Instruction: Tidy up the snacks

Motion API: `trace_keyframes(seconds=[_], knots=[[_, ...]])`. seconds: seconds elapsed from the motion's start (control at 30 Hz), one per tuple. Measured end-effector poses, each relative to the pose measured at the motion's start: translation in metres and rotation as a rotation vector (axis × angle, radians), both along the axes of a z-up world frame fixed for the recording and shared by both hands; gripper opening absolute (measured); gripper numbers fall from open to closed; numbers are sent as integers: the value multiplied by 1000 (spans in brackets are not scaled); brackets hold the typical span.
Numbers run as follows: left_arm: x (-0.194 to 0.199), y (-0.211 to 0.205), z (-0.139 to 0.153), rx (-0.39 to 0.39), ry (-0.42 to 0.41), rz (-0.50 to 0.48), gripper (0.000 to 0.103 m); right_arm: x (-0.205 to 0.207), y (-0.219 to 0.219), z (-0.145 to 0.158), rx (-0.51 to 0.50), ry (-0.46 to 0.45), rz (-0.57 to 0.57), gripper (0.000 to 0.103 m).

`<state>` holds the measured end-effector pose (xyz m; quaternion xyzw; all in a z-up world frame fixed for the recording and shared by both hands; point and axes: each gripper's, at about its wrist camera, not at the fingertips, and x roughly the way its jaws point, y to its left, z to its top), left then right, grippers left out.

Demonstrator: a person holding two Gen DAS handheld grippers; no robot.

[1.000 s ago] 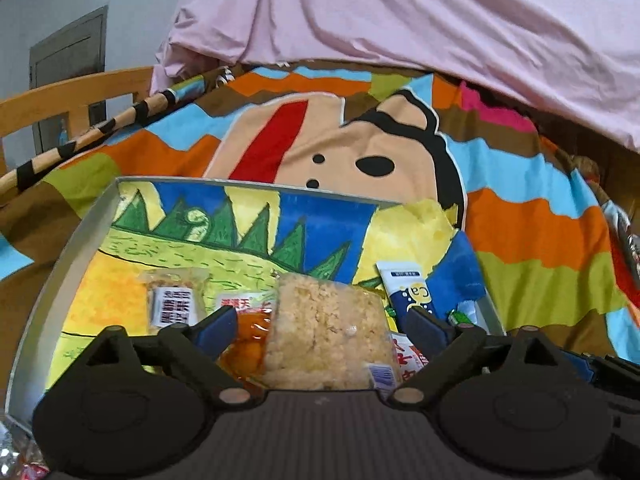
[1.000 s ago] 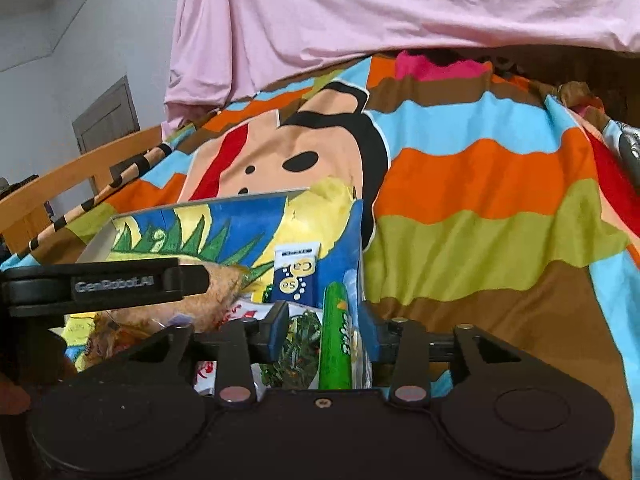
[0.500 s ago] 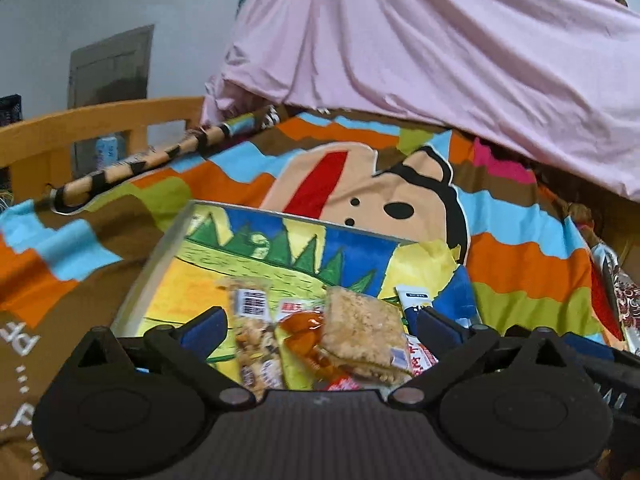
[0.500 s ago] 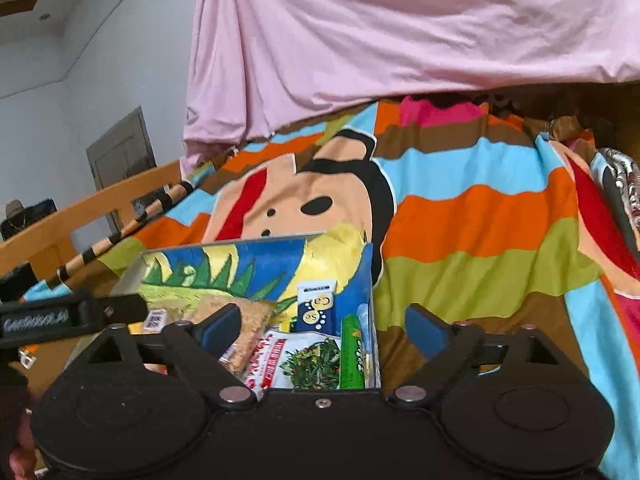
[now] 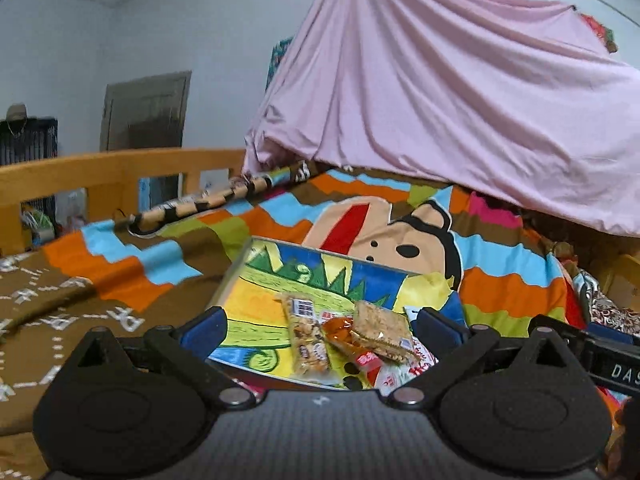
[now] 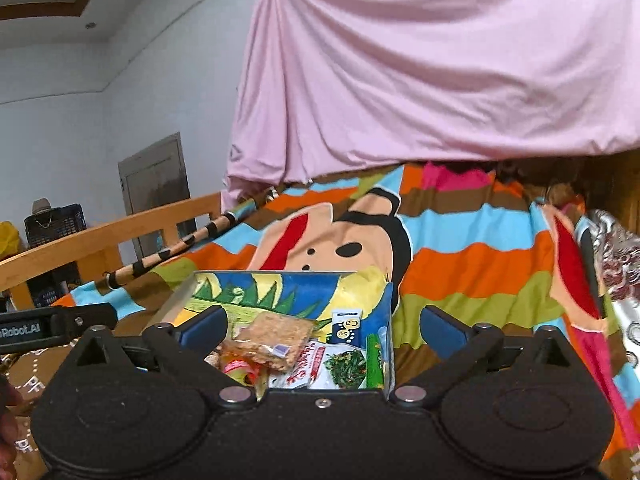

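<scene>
The snacks lay together in a shallow painted tray (image 5: 256,280) resting on a striped cartoon blanket (image 5: 504,280) on the bed. A square crispy cake packet (image 5: 380,332) sat on an orange wrapped sweet (image 5: 340,332), with a nut bar (image 5: 306,336) just beside them on the left. Toward the tray's right wall stood a small blue-and-white sachet (image 6: 347,329), a seaweed packet (image 6: 340,366) and a green stick packet (image 6: 374,362). The left gripper (image 5: 320,326) hung above the tray's near edge, jaws spread wide, holding nothing. The right gripper (image 6: 322,326) was opening, its jaws wide apart, with nothing pinched between them. A pink sheet (image 6: 440,60) hung behind.
</scene>
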<state>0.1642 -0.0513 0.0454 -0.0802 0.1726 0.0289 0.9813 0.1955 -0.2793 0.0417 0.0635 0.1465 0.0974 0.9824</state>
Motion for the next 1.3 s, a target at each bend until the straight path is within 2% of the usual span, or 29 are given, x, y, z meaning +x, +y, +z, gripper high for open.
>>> trace_keyframes(seconds=[0.13,0.27,0.4,0.6,0.73,0.87,1.07,1.3], knots=[[-40,4,3,35,-88,-3,103,-32,11,6,-27,-32,20,102],[-64,16,1,0,-100,32,103,-62,23,9,-82,-52,26,102],[-89,30,-9,-2,-119,63,103,-85,30,9,-115,-52,6,102],[-120,51,-23,6,-130,113,103,-117,35,3,-114,-21,-46,102],[-135,60,-26,-7,-111,118,103,-129,41,-1,-134,5,-53,102],[-142,61,-28,41,-109,109,103,-137,48,-4,-160,21,-58,102],[-132,62,-33,62,-14,54,103,-136,57,-11,-197,56,-42,102],[-127,61,-42,66,21,28,103,-125,65,-22,-214,117,-23,102]])
